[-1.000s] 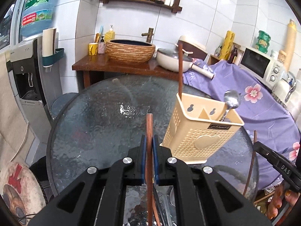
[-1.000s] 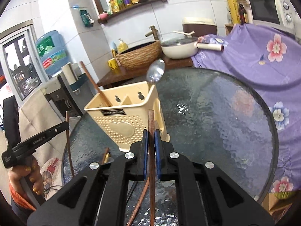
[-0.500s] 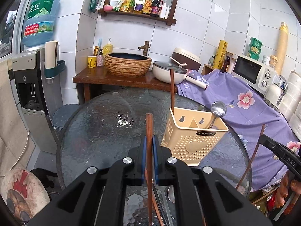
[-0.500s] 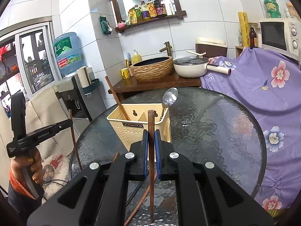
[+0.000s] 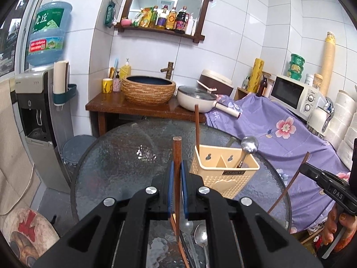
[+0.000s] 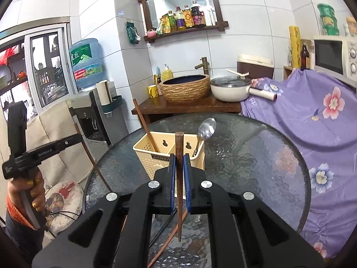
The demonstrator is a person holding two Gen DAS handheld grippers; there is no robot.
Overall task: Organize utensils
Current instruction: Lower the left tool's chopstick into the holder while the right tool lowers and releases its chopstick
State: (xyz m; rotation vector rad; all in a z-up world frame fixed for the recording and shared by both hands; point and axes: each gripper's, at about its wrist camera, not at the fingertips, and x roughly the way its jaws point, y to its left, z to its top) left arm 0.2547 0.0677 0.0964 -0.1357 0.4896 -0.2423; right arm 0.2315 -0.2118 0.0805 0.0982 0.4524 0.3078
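Both claws risen since earlier, tilted downward; left claw (image 5: 176,176) and right claw (image 6: 179,174) each pinching chopstick (image 5: 177,156).

Both grippers lifted away from the table

The left gripper (image 5: 176,176) and right gripper (image 6: 179,174), each clamping a brown chopstick (image 5: 177,156), have risen and tilted up since a second ago. The cream utensil basket (image 5: 223,174) now looks smaller, sliding toward 6 o'clock in both views, with more wall above it.

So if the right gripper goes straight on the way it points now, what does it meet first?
Probably the cream perforated plastic utensil basket directly ahead of the right gripper, which holds a brown wooden chopstick; depth is uncertain.
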